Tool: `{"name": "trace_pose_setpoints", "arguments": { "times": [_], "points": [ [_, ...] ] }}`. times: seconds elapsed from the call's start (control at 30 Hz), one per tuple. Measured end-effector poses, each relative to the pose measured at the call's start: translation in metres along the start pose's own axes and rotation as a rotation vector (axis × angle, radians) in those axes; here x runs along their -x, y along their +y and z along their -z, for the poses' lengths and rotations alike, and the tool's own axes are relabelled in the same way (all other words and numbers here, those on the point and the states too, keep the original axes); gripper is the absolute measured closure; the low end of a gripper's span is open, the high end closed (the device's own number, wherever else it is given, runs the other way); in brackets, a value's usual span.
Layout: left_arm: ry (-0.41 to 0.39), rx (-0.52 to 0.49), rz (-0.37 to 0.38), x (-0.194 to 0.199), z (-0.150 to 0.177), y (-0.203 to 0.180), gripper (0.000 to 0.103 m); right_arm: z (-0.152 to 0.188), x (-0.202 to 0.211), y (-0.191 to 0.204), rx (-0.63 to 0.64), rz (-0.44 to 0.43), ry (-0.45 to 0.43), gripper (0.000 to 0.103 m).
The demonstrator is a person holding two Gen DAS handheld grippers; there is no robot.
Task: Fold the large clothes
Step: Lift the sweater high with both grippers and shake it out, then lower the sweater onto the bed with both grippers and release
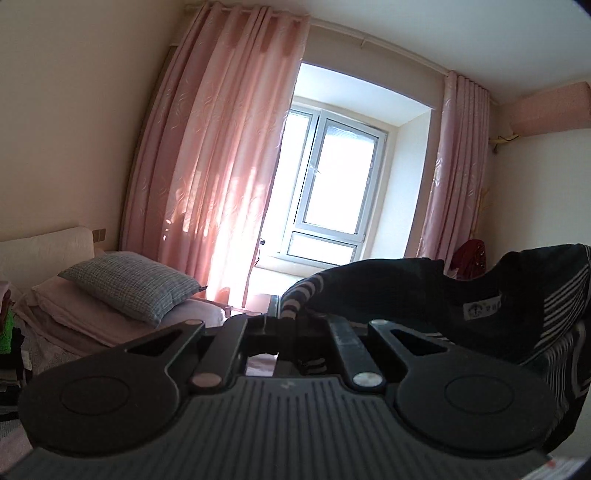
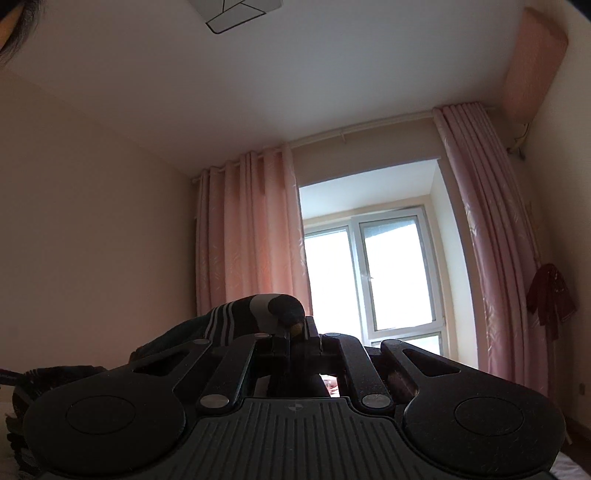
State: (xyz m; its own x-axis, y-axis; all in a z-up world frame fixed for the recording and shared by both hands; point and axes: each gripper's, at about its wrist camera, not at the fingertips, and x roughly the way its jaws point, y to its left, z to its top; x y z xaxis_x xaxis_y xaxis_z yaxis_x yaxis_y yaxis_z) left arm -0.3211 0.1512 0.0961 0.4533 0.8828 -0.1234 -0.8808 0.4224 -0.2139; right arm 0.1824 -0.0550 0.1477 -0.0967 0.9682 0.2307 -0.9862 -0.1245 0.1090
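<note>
Garment: a dark top with pale stripes (image 1: pixel 517 295) is held aloft between two hand-held grippers; in the left wrist view it fills the lower right of the frame, a white label showing inside its neckline.
Same garment, right wrist view: a striped fold (image 2: pixel 236 317) bunches at lower centre and trails off toward the lower left edge.
Left gripper (image 1: pixel 273 317): jaws clamped together on the striped hem of the top, at lower centre of its frame.
Right gripper (image 2: pixel 295 328): jaws closed tight on a rolled edge of the same top, tilted toward the ceiling.
Bed (image 1: pixel 55 347): lower left of the left wrist view, with a grey checked pillow (image 1: pixel 133 284) lying on folded pink bedding.
Curtains: pink drapes (image 1: pixel 207 155) hang on both sides of a bright window (image 1: pixel 332 184) at centre frame.
Wall: a dark red cloth (image 2: pixel 550 295) hangs at the right edge of the right wrist view, beside the right-hand curtain.
Ceiling: a square light fitting (image 2: pixel 240 11) sits at the top of the right wrist view.
</note>
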Motion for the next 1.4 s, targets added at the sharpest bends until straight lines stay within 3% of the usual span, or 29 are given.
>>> {"name": "trace_pose_setpoints", "arguments": {
  "times": [0.17, 0.3, 0.4, 0.43, 0.47, 0.53, 0.57, 0.63, 0.8, 1.0, 1.1, 1.23, 1.4],
  "points": [
    [0.027, -0.077, 0.095, -0.036, -0.032, -0.064, 0.100, -0.024, 0.004, -0.052, 0.005, 0.094, 0.001, 0.100],
    [0.132, -0.155, 0.149, -0.118, -0.023, -0.118, 0.100, -0.001, -0.035, -0.112, 0.007, 0.227, 0.098, 0.100],
    [0.287, -0.159, 0.141, -0.216, 0.012, -0.136, 0.098, 0.046, -0.082, -0.172, -0.039, 0.362, 0.267, 0.100],
    [0.348, -0.169, 0.135, -0.251, 0.032, -0.139, 0.095, 0.070, -0.101, -0.195, -0.064, 0.380, 0.380, 0.094],
    [0.398, -0.197, 0.093, -0.282, 0.051, -0.145, 0.086, 0.094, -0.122, -0.214, -0.078, 0.431, 0.502, 0.075],
    [0.514, -0.251, 0.039, -0.330, 0.099, -0.145, 0.071, 0.139, -0.146, -0.240, -0.078, 0.542, 0.687, 0.052],
    [0.571, -0.278, 0.013, -0.348, 0.123, -0.143, 0.066, 0.156, -0.148, -0.250, -0.087, 0.561, 0.742, 0.052],
    [0.643, -0.298, -0.054, -0.359, 0.168, -0.125, 0.067, 0.176, -0.140, -0.257, -0.114, 0.562, 0.787, 0.052],
    [0.739, -0.184, -0.188, -0.315, 0.225, -0.057, 0.064, 0.222, -0.055, -0.260, -0.202, 0.519, 0.895, 0.050],
    [0.873, 0.019, -0.277, -0.199, 0.269, -0.025, 0.060, 0.288, 0.062, -0.239, -0.419, 0.566, 1.098, 0.050],
    [0.938, 0.107, -0.270, -0.141, 0.291, -0.029, 0.060, 0.311, 0.092, -0.224, -0.490, 0.575, 1.207, 0.050],
    [1.026, 0.170, -0.189, -0.094, 0.325, -0.038, 0.060, 0.332, 0.122, -0.203, -0.476, 0.557, 1.295, 0.050],
    [1.101, 0.249, -0.060, -0.053, 0.368, -0.050, 0.060, 0.337, 0.169, -0.179, -0.532, 0.618, 1.308, 0.050]
  ]
}}
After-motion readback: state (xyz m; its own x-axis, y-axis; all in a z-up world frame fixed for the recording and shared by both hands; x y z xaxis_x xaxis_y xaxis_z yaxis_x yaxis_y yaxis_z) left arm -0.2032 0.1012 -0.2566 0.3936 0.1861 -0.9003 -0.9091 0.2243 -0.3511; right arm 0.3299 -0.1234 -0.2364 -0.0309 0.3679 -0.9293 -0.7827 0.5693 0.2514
